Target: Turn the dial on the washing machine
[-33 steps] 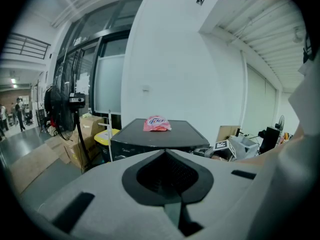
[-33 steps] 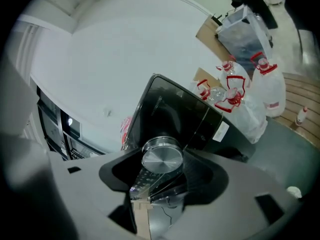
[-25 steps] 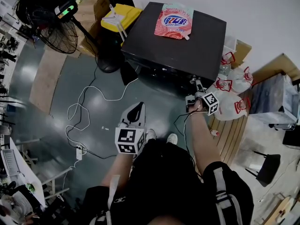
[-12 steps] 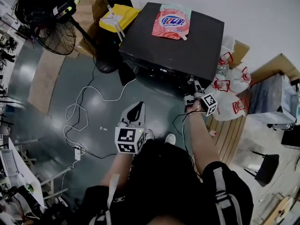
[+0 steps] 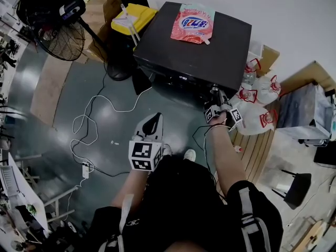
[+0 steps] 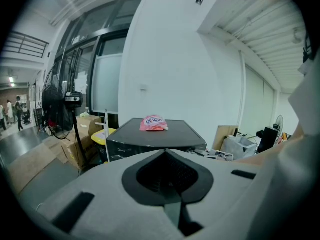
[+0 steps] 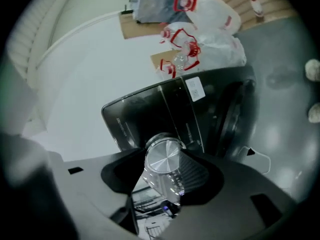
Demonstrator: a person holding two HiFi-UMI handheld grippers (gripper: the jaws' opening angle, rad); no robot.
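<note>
Silver dial point(image 7: 163, 156) at twelve o'clock: our right gripper point(image 7: 165, 176) had just been closing onto it to turn it, while the left gripper point(image 6: 168, 184) stayed out of it, pinched together and empty.

Dim indoor light — fisheye warp, dark vignetted corners, glare on floor point(image 5: 23, 83).

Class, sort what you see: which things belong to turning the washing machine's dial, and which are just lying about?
In the job: black washing machine; its silver round dial; right gripper, jaws just closed further, clamped on that dial.
Lying about: pink detergent pouch on the machine; black standing fan; white plastic bags with red print; white floor cable.
</note>
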